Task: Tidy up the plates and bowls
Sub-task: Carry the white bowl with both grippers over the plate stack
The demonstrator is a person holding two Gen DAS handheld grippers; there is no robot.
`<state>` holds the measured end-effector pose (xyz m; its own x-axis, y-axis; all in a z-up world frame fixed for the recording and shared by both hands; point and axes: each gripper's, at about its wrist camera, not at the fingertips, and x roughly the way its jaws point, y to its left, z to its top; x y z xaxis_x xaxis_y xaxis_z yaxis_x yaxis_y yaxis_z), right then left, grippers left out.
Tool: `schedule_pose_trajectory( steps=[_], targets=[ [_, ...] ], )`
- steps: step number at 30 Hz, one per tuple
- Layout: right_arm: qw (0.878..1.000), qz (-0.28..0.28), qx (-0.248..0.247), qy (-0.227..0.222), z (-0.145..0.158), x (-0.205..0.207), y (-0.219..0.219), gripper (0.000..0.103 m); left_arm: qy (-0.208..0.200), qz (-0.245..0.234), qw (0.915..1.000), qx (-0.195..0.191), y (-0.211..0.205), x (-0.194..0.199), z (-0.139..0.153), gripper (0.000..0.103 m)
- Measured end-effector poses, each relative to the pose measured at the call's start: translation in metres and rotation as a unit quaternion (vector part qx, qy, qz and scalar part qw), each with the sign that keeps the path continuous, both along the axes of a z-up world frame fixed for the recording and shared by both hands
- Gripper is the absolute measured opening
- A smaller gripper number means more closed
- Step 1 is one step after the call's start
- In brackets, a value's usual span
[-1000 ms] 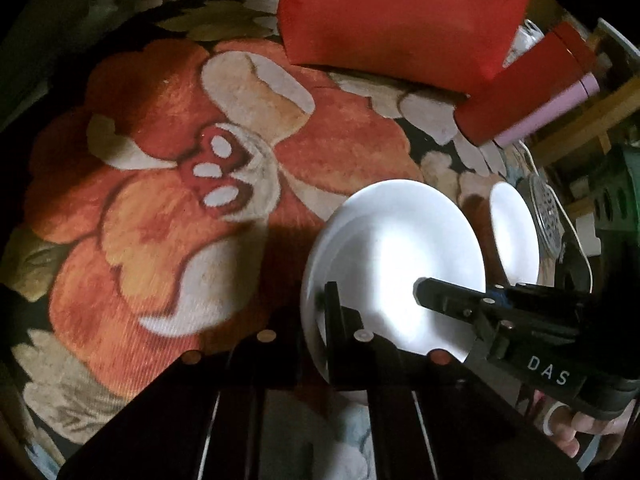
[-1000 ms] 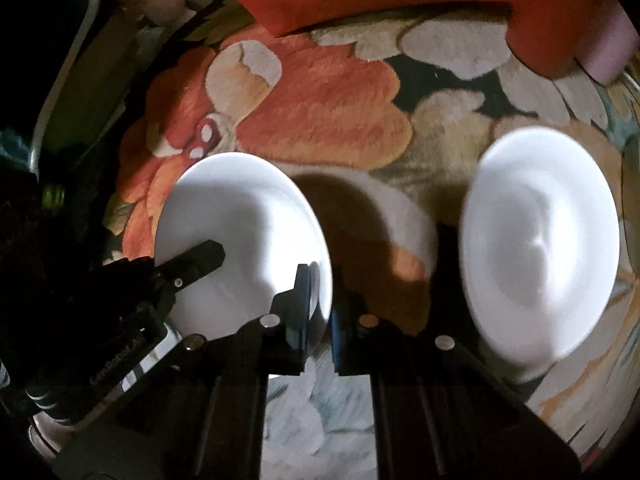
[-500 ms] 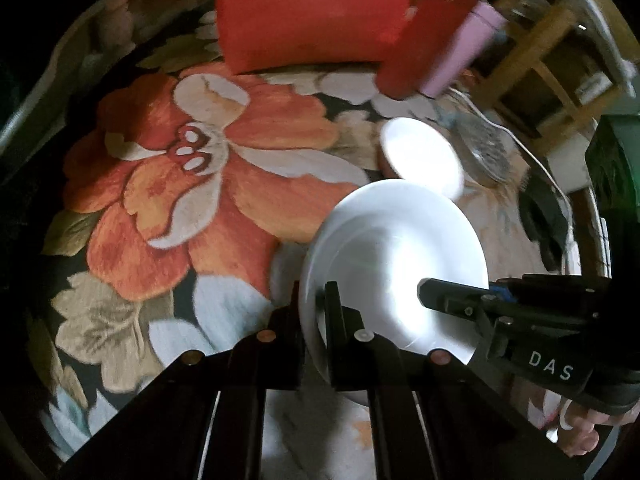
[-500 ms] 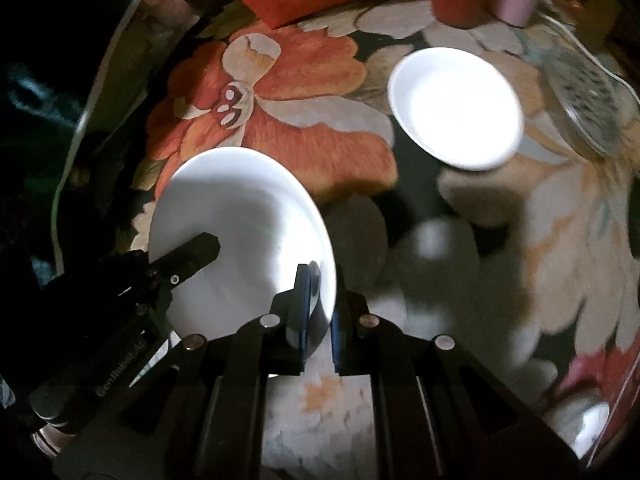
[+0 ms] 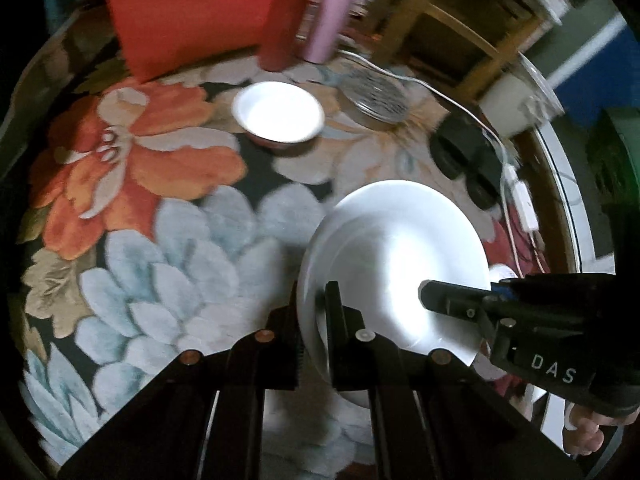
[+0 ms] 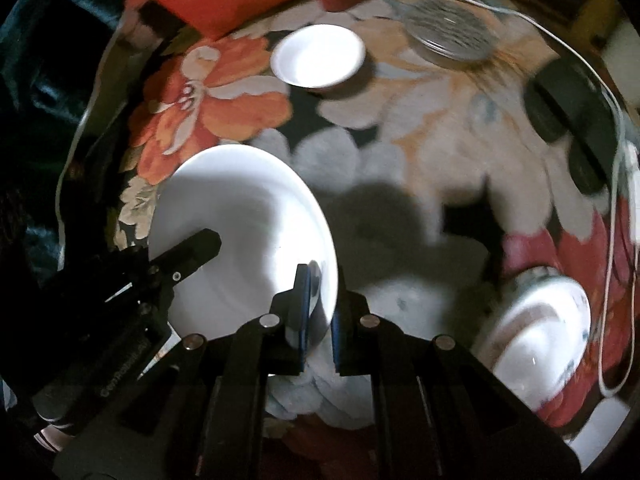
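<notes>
You have the white plate (image 5: 394, 264) pinched by its rim in both tools: the left gripper (image 5: 314, 312) on one edge, the right gripper (image 6: 320, 300) opposite, carrying it above the floral cloth (image 5: 160, 248). Beyond the plate sits the small white bowl (image 5: 278, 114). Next, I judge, choose its stacking spot and lower it level.

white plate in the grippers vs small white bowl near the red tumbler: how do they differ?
The wide shallow white plate is lifted off the floral cloth, clamped at opposite rims by the left gripper and right gripper; the small deeper white bowl rests untouched on that cloth. The plate looks larger and tilted; the bowl sits level. Both are plain glossy white.
</notes>
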<state>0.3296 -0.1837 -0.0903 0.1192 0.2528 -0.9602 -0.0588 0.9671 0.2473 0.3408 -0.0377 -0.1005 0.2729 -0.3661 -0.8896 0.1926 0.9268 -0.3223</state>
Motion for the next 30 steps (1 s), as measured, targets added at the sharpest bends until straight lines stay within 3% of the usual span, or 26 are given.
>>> schedule_pose_trajectory(
  steps=[7, 21, 26, 30],
  targets=[
    [0.996, -0.084, 0.03, 0.028, -0.012, -0.039, -0.064, 0.01, -0.002, -0.071, 0.9975, -0.003, -0.057, -0.021, -0.005, 0.007],
    [0.992, -0.118, -0.007, 0.032, -0.017, -0.07, -0.136, 0.012, 0.008, -0.137, 0.9899, -0.033, -0.15, -0.031, -0.016, 0.007],
    [0.987, -0.154, -0.014, 0.036, -0.022, -0.088, -0.173, 0.012, 0.006, -0.169, 0.9851, -0.033, -0.193, -0.04, -0.02, 0.007],
    [0.982, -0.182, -0.019, 0.05, -0.035, -0.103, -0.198, 0.012, 0.026, -0.197, 0.9798, -0.025, -0.222, -0.048, -0.036, 0.007]
  ],
)
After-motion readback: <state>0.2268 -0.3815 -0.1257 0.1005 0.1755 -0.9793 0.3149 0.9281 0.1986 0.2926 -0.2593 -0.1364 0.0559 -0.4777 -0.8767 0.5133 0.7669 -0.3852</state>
